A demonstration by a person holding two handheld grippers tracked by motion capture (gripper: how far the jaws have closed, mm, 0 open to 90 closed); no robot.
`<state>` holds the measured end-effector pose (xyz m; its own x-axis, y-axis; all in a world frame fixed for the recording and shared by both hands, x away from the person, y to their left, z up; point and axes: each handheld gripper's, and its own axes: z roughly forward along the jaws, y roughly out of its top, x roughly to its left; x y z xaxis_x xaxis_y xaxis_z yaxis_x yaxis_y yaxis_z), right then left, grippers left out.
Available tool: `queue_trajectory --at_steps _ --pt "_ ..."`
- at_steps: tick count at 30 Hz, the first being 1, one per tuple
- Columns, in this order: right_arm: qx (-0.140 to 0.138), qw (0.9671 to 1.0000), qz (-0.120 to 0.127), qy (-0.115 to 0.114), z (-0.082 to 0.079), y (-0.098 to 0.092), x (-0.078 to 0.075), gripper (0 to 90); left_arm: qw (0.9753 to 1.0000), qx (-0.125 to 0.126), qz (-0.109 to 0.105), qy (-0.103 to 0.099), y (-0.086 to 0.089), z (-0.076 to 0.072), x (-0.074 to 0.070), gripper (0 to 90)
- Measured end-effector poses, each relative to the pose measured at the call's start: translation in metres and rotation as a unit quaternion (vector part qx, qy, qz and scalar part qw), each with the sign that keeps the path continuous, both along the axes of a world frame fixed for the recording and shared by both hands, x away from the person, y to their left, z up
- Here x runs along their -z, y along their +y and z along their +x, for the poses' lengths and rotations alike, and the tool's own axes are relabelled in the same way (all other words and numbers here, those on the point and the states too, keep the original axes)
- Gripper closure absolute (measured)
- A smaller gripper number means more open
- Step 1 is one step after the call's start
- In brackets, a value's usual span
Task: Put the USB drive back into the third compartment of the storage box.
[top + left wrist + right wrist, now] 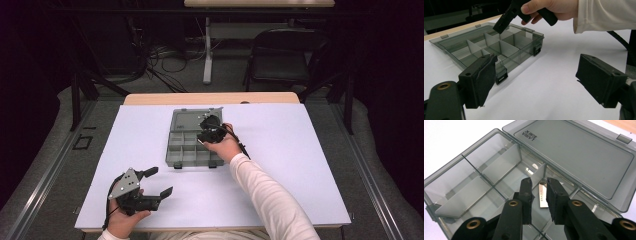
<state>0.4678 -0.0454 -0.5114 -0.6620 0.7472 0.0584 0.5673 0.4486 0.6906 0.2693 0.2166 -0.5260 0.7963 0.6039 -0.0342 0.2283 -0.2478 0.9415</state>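
a white table top (280, 165) with a light wooden strip along the far edge (210, 98). directly on it, near the middle and toward the far side, a grey see-through compartment box (186, 150), opened, with the lid (190, 120) lying flat behind on the same surface. around the box, plain white surface on the left, the right and the near side.

folding chair (287, 55) | floor cables (165, 57) | possibly a second table (259, 3)

Right gripper (206, 131) reaches forward, jaws narrowly parted; left gripper (159, 181) rests low, jaws wide.
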Motion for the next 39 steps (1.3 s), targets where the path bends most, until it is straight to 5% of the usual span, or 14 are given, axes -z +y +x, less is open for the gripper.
queue_trajectory --at_steps 13,18,26,39 --pt "-0.005 0.9998 0.016 -0.01 -0.012 -0.007 -0.011 58.6 1.0 0.008 -0.001 0.003 -0.004 0.008 0.0 16.0" --pt "-0.013 0.9986 0.038 -0.034 -0.017 -0.015 -0.014 53.4 0.9999 0.009 -0.008 0.006 -0.005 0.012 0.0 16.0" --pt "-0.014 0.998 0.038 -0.049 -0.028 -0.028 -0.014 47.7 0.9999 0.006 -0.008 0.014 -0.007 0.017 0.001 16.0" --pt "-0.02 0.996 0.076 -0.042 -0.049 -0.042 -0.018 26.0 0.9998 0.003 -0.01 0.014 -0.008 0.018 0.002 16.0"
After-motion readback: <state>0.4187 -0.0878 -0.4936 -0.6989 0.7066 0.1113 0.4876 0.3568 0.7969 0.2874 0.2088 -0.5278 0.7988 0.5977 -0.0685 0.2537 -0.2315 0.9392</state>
